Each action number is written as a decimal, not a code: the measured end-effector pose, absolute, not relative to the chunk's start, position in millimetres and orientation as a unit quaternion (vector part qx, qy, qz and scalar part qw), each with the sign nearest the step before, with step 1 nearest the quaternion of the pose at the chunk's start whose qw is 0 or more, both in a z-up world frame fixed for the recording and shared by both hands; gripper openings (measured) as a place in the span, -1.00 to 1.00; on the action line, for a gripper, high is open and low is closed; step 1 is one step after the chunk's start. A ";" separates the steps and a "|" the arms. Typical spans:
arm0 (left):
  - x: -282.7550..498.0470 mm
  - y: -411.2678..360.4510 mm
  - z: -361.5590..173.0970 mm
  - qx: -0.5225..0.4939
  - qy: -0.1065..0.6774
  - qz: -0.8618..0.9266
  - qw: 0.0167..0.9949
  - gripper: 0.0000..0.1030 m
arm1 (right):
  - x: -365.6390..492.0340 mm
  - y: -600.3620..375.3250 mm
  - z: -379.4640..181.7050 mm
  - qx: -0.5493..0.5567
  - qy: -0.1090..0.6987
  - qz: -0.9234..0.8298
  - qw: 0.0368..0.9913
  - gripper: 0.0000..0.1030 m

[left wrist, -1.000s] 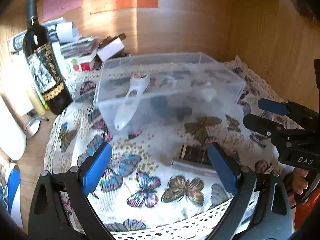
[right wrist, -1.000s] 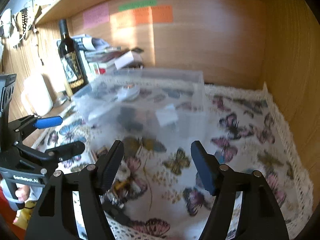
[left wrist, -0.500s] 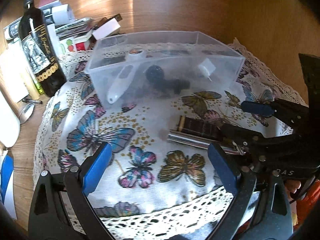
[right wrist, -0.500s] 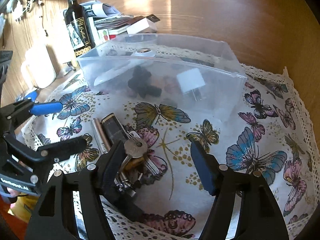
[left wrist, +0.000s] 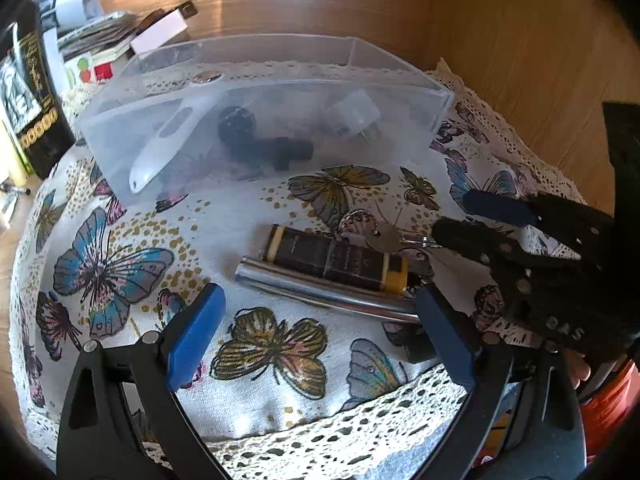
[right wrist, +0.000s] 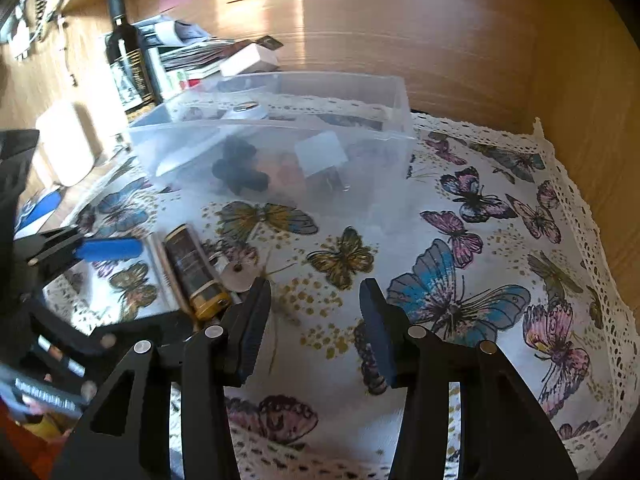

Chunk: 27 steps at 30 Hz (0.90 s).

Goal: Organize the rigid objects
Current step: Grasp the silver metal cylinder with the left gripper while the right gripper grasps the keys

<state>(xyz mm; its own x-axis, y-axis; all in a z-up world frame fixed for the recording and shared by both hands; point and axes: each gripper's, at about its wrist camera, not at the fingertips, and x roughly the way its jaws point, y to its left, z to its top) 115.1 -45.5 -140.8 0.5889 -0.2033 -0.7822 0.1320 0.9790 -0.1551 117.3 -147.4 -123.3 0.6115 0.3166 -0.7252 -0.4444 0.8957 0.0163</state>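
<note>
Two loose things are lying side by side on the butterfly cloth (left wrist: pixel 120 240) just ahead of my left gripper (left wrist: pixel 316 332), whose fingers are standing wide and empty: a silver tube (left wrist: pixel 320 292) and a dark gold-capped tube (left wrist: pixel 336 258), long axes running left-right across my fingers, keys (left wrist: pixel 376 236) beyond. The clear bin (left wrist: pixel 256 92) behind is holding a white handheld device, a black piece and a white plug. My right gripper (right wrist: pixel 316 320) is hanging open, the dark tube (right wrist: pixel 196 268) off its left finger, pointing toward the bin (right wrist: pixel 400 92).
</note>
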 end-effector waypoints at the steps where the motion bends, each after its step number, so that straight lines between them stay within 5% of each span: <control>1: 114.5 -41.8 -140.7 -0.041 0.443 -0.091 0.891 0.90 | 114.8 -144.3 -124.3 -0.090 0.388 0.221 0.890 -0.16; 15: 97.0 -1.2 -135.1 -0.073 0.450 -0.066 0.887 0.79 | 106.3 -98.2 -133.1 -0.140 0.385 0.266 0.872 -0.16; 23: 106.9 -45.8 -138.2 -0.048 0.443 -0.094 0.891 0.78 | 106.1 -141.5 -120.5 -0.107 0.384 0.223 0.890 -0.15; 27: 109.7 -53.5 -140.4 -0.025 0.433 -0.085 0.897 0.31 | 111.6 -144.4 -120.1 -0.090 0.392 0.231 0.886 -0.15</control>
<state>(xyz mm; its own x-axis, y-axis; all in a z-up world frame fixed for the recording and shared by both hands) 109.7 -53.5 -140.4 0.6102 -0.1740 -0.7729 0.1315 0.9843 -0.1177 111.6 -144.4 -120.1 0.5868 0.3386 -0.7355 -0.4792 0.8774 0.0216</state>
